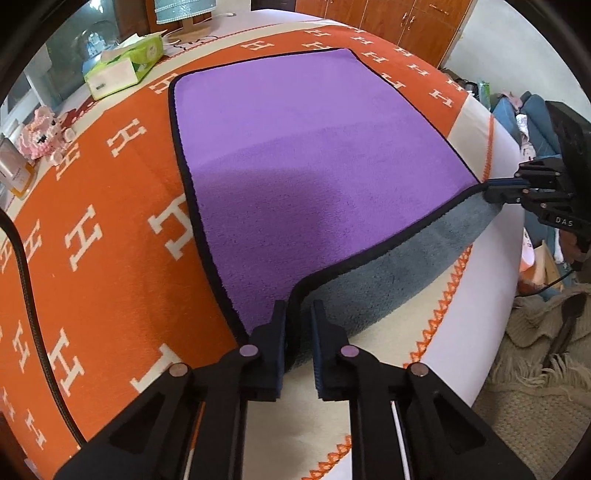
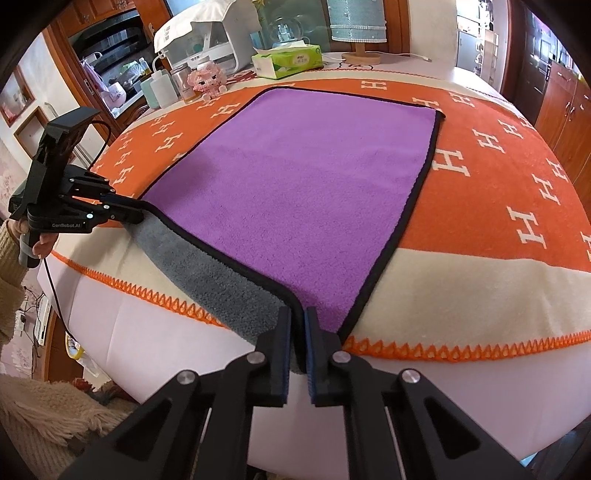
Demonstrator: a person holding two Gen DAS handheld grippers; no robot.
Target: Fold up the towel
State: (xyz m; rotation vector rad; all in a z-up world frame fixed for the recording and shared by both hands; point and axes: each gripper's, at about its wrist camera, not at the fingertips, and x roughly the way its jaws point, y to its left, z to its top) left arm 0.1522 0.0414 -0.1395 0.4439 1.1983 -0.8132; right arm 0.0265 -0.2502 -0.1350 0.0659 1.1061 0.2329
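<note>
A purple towel [image 1: 314, 158] with black trim and a grey underside lies flat on the orange blanket; it also shows in the right wrist view [image 2: 295, 192]. My left gripper [image 1: 298, 314] is shut on the towel's near left corner. My right gripper [image 2: 296, 317] is shut on the near right corner. Both corners are lifted slightly, so the near edge hangs between them and shows its grey underside [image 1: 399, 266]. The right gripper shows in the left wrist view [image 1: 495, 190]. The left gripper shows in the right wrist view [image 2: 138, 212].
The orange H-pattern blanket [image 1: 110, 206] covers a round white table [image 2: 184, 350]. At the back stand a green tissue box [image 2: 288, 61], a pink toy [image 2: 205, 81], bottles [image 2: 162, 88] and a lamp [image 2: 360, 33]. Wooden cabinets [image 1: 406, 22] stand behind.
</note>
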